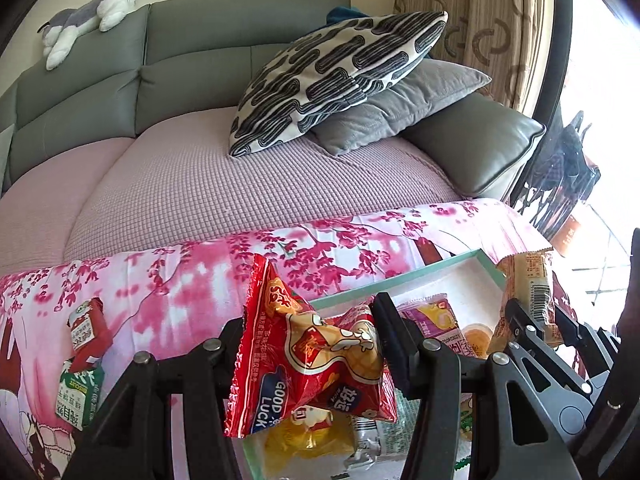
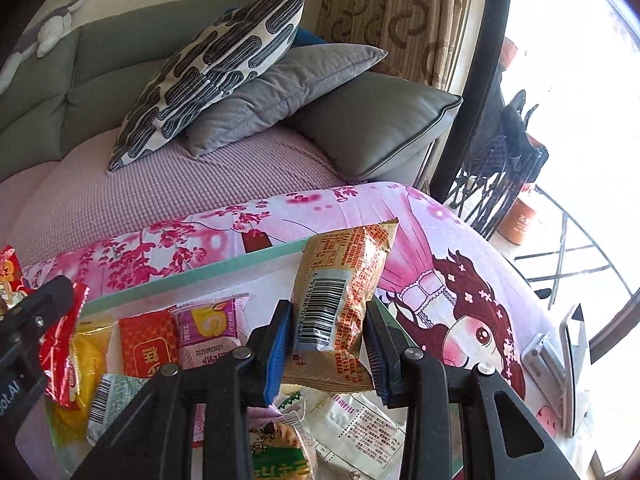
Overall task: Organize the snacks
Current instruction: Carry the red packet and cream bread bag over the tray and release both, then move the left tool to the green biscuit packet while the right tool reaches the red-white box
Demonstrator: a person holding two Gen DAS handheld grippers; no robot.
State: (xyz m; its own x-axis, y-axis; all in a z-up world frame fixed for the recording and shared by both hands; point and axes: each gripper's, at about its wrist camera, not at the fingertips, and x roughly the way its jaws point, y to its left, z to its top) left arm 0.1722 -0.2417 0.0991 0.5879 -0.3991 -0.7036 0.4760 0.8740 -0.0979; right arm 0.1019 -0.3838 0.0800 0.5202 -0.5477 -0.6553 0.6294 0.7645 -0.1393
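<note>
Pink floral cloth [image 2: 168, 248] under teal-rimmed tray [image 2: 224, 267] crowded with packets. Red snack bag [image 1: 316, 356] pinched in left gripper [image 1: 308, 344]; tan barcoded packet [image 2: 340, 304] clamped upright in right gripper [image 2: 329, 344], both above tray.

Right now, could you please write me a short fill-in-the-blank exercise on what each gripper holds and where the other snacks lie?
1. The left gripper is shut on a ____ snack packet printed with GOOD LUCK.
2. The right gripper holds a tan packet whose ____ faces the camera.
3. Several snacks lie in a white tray with a ____ rim.
4. Outside the tray, on the flowered cloth, lies a green packet beside a ____ one.

Missing words: red; barcode; green; red
</note>
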